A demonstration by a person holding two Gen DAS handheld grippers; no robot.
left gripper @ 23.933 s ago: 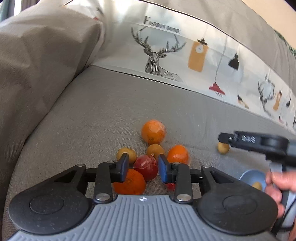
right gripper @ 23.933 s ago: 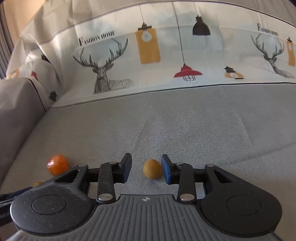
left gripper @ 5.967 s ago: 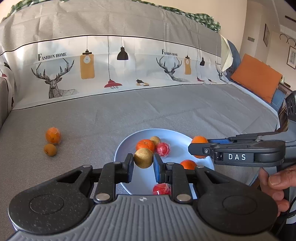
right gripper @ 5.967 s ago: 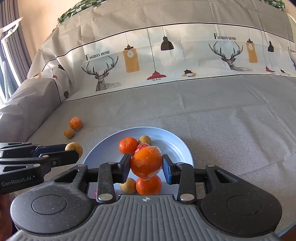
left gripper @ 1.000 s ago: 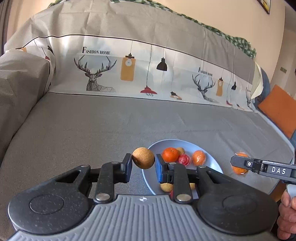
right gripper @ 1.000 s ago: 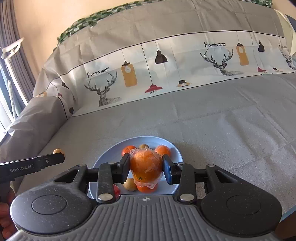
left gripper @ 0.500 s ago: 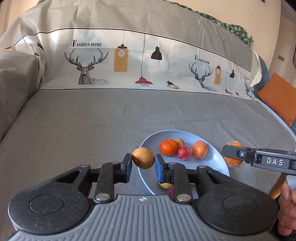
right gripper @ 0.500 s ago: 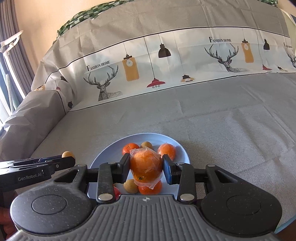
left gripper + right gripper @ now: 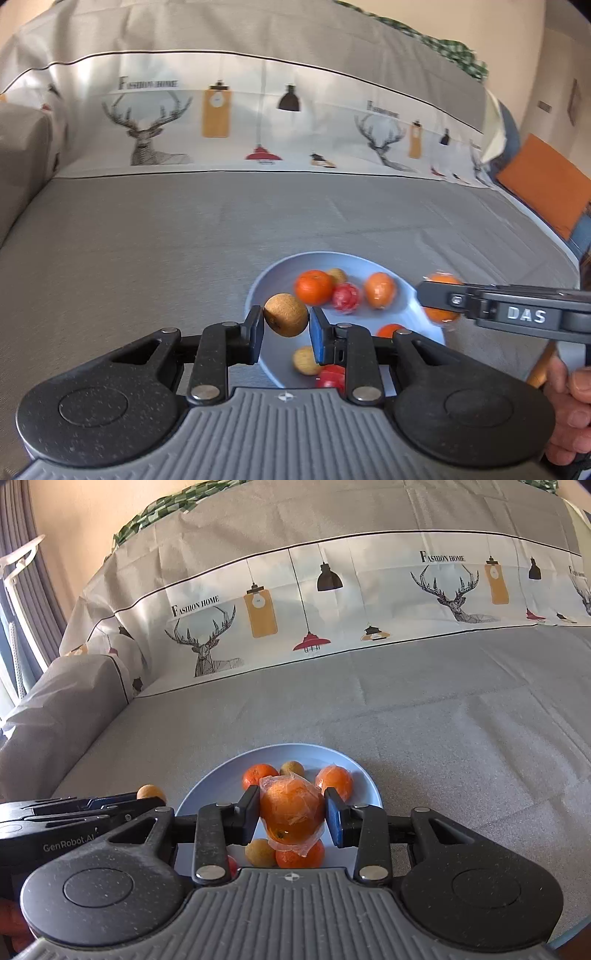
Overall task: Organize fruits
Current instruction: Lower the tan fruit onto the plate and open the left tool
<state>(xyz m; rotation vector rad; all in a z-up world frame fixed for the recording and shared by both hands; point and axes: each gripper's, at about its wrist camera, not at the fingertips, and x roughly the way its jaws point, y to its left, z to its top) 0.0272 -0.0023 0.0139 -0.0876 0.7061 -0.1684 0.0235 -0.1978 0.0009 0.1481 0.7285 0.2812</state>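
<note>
My left gripper [image 9: 286, 330] is shut on a small brown round fruit [image 9: 285, 314], held above the left rim of the blue plate [image 9: 255, 295]. My right gripper [image 9: 291, 814] is shut on a plastic-wrapped orange [image 9: 291, 810], held above the plate [image 9: 207, 794]. The plate holds several fruits: an orange [image 9: 313, 287], a wrapped orange [image 9: 379, 290], a red fruit [image 9: 346, 297] and small yellow-brown ones [image 9: 306, 361]. In the left wrist view the right gripper [image 9: 439, 301] reaches in from the right with its orange. In the right wrist view the left gripper [image 9: 147, 797] shows at the left with the brown fruit [image 9: 149, 791].
The plate lies on a grey sofa seat [image 9: 147, 240]. A printed cover with deer and lamps [image 9: 332, 602] hangs over the backrest. A grey armrest [image 9: 55, 709] stands at the left. An orange cushion [image 9: 546, 184] lies far right.
Both grippers have shifted slightly over the plate, each still holding its fruit. The plate looks a little closer in both views.
</note>
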